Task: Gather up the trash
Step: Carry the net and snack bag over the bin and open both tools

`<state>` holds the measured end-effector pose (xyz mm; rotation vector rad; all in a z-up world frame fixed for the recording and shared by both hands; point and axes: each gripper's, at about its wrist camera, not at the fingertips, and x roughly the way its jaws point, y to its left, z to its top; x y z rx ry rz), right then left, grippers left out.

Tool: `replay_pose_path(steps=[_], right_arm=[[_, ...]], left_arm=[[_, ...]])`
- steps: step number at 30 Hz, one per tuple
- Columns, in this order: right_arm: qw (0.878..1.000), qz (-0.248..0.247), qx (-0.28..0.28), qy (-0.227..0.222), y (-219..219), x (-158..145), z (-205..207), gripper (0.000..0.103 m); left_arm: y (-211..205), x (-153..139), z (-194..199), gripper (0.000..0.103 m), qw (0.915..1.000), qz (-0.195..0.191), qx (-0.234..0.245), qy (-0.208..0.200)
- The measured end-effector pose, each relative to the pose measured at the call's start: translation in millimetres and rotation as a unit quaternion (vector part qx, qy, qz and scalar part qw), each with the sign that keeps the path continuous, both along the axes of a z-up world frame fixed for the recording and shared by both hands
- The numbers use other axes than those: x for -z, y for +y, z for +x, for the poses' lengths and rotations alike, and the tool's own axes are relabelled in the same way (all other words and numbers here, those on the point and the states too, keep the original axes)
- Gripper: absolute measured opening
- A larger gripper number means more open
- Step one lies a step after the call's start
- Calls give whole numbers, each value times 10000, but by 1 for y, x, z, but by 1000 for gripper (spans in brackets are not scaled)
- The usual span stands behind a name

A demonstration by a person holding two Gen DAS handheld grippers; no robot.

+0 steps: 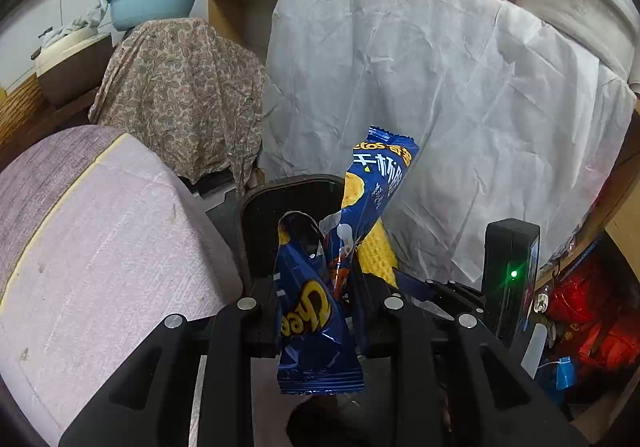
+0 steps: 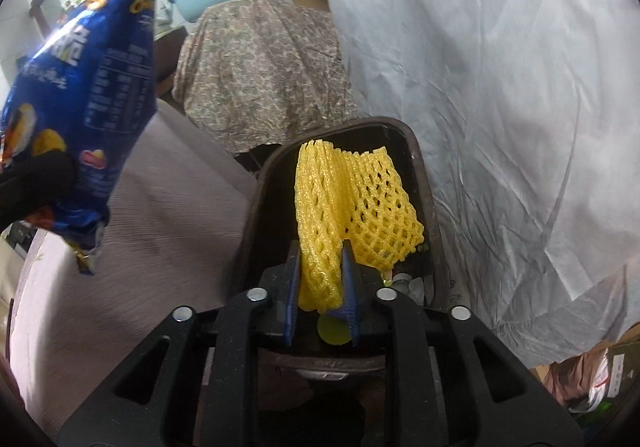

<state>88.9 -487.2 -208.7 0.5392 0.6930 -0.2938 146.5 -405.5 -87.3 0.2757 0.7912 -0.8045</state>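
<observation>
Below, dark bin (image 2: 424, 183) — yellow foam net (image 2: 352, 203) between loosened right jaws; left jaws pinching blue snack bag (image 1: 316, 311)

A: In left wrist view, black bin (image 1: 288, 203) mostly hidden behind blue snack bag (image 1: 320, 311); yellow foam net (image 1: 376, 255) only partly seen behind the bag.

B: In right wrist view, same bag (image 2: 80, 95) cut off at the left edge. Small print on it too blurred to read.

A: Bin bottom (image 2: 412, 283) too dark to tell. Red things (image 1: 592, 311) at far right unclear, partly cut off.
</observation>
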Motion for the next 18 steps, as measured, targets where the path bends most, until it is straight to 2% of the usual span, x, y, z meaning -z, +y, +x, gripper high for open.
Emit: replay_pose_path(steps=[2,3,10,15,18], right_arm=[[9999,90,68,-17,-4,6,-1,49],[9999,87,94,-3,-5,9,-1,50],[9996,108,268,48,-10,17,-16,53],[9985,31,535,59,-18,15,-31,56],[9977,-4,675,68,-23,14,-41,56]], left_arm=[[-4,3,2,26,10000,43,-3,24],[-5,5,2,26,10000,69,4,16],[-26,15,10,26,9995,307,44,59],[-47,29,20,25,9977,666,73,110],[-55,37,31,25,9958,862,-2,316]])
